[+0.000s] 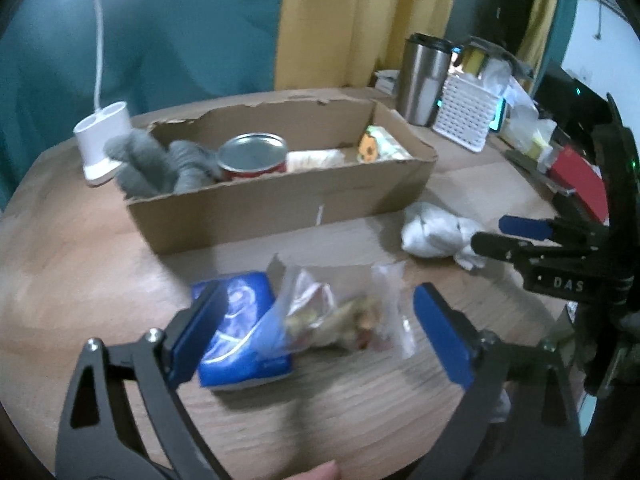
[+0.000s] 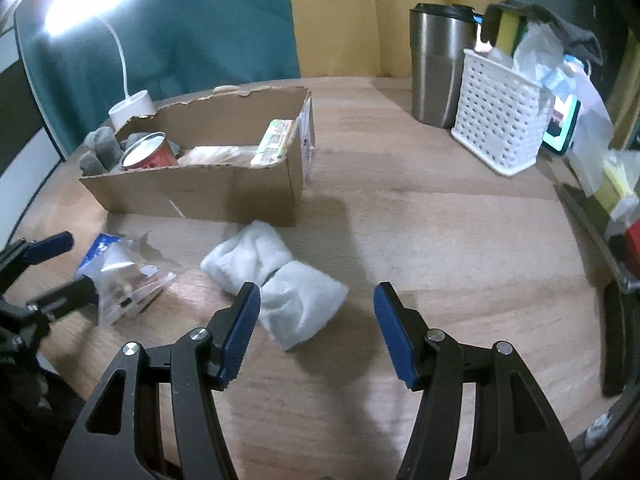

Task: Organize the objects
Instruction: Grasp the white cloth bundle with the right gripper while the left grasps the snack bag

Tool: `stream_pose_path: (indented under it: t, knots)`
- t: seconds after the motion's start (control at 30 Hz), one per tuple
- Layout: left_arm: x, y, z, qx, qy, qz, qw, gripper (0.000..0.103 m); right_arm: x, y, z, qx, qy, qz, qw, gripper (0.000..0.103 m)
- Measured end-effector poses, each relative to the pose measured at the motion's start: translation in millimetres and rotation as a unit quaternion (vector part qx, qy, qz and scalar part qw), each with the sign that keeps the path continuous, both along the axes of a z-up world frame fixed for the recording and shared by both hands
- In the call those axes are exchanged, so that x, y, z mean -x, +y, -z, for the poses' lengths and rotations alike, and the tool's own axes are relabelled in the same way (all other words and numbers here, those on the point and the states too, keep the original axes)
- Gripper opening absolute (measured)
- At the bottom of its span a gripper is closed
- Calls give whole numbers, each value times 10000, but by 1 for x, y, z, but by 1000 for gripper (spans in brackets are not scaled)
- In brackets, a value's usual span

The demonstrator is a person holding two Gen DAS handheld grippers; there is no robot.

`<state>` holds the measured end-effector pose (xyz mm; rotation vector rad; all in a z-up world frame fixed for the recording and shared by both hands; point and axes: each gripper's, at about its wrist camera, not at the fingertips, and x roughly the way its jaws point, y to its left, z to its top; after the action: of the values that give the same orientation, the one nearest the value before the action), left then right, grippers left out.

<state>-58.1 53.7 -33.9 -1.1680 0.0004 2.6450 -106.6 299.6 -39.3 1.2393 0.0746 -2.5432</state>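
Hovering over the desk [image 1: 100, 280], left gripper [image 1: 320, 332] has fingers spread wide, released, straddling a clear snack bag [image 1: 340, 316] lying on a blue packet [image 1: 240, 340]; bag looks light, crinkly, slippery, best pinched mid-body. "DAS" reads on the other gripper. Right view: right gripper [image 2: 316, 328] fingers apart, empty, just above rolled white socks [image 2: 276, 280], soft, squashy, near the cardboard box [image 2: 208, 192].

The left gripper [image 1: 320, 332] fills the lower frame, jaws wide (nothing pinched); the right gripper [image 2: 318, 328] stands half open, empty.
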Motion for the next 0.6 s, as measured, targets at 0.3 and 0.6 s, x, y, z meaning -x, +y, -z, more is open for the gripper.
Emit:
stream_pose_path:
  t: [0.3,0.6]
  knots:
    - [17,14,15,328,-151,231,9991,95,5,-6,10,547,-449,288,9971,83]
    - [30,21,30,538,-348,273,9976,94,22,-15,14,517,-449,284,9972,78]
